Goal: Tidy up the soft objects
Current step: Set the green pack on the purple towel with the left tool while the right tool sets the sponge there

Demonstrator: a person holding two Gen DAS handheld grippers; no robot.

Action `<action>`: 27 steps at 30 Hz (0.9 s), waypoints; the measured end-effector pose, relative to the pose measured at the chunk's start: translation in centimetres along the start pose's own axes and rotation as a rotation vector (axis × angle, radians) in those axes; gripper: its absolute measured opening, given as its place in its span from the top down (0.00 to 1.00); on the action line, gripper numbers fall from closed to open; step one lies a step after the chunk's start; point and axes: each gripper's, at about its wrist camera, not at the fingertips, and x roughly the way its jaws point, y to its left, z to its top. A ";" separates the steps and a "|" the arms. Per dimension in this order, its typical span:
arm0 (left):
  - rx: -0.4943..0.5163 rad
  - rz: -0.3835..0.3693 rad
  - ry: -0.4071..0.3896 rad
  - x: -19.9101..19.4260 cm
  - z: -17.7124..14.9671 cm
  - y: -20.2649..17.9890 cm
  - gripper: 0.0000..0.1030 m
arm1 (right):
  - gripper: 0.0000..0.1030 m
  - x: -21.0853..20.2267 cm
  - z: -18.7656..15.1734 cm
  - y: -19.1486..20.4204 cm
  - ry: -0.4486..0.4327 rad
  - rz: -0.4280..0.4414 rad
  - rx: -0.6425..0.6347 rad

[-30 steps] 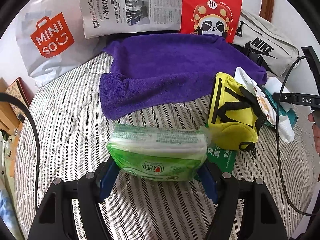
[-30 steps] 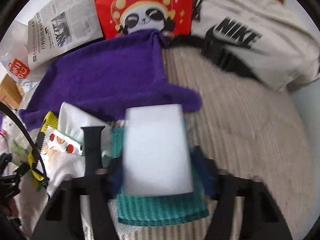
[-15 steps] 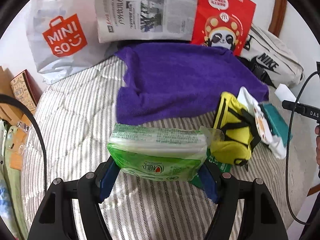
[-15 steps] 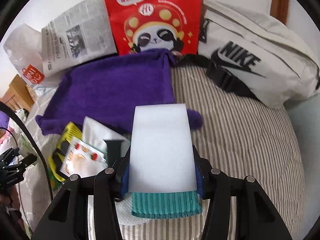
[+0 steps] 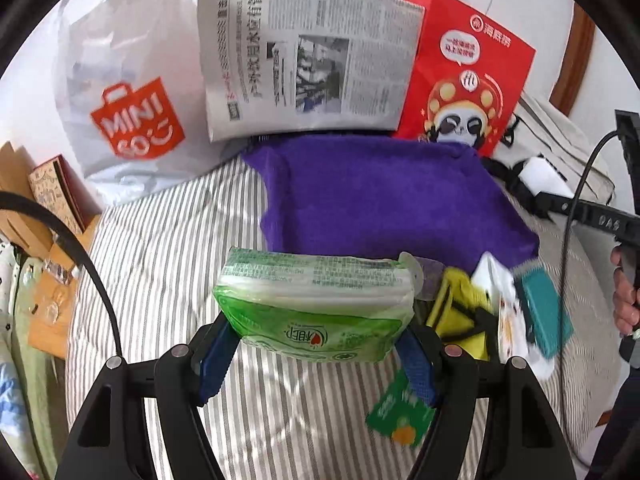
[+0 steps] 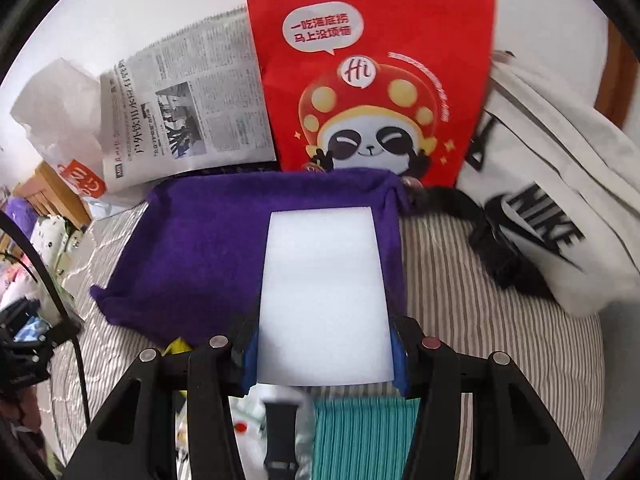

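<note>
Wipes (image 5: 316,304), a green pack, sit pinched in the left claw (image 5: 318,354) above the striped bed (image 5: 168,264). The right claw (image 6: 324,354) pinches a white sponge (image 6: 324,296) over the near right part of the purple towel (image 6: 200,256). Beyond the towel stand a newspaper (image 5: 308,64), a red bag (image 6: 372,76) and, far left, a Miniso bag (image 5: 132,92). A yellow pouch (image 5: 460,312) lies just right of the wipes.
</note>
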 end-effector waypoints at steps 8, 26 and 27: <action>-0.014 0.007 0.005 3.5 4.4 0.1 0.31 | 0.51 5.4 2.4 -0.2 0.050 -0.017 -0.017; -0.022 -0.001 0.060 11.4 9.3 0.5 0.31 | 0.51 14.6 5.1 -1.2 0.172 -0.034 0.005; -0.022 -0.010 0.066 11.6 9.4 0.6 0.31 | 0.51 14.6 5.1 -1.1 0.166 -0.037 -0.001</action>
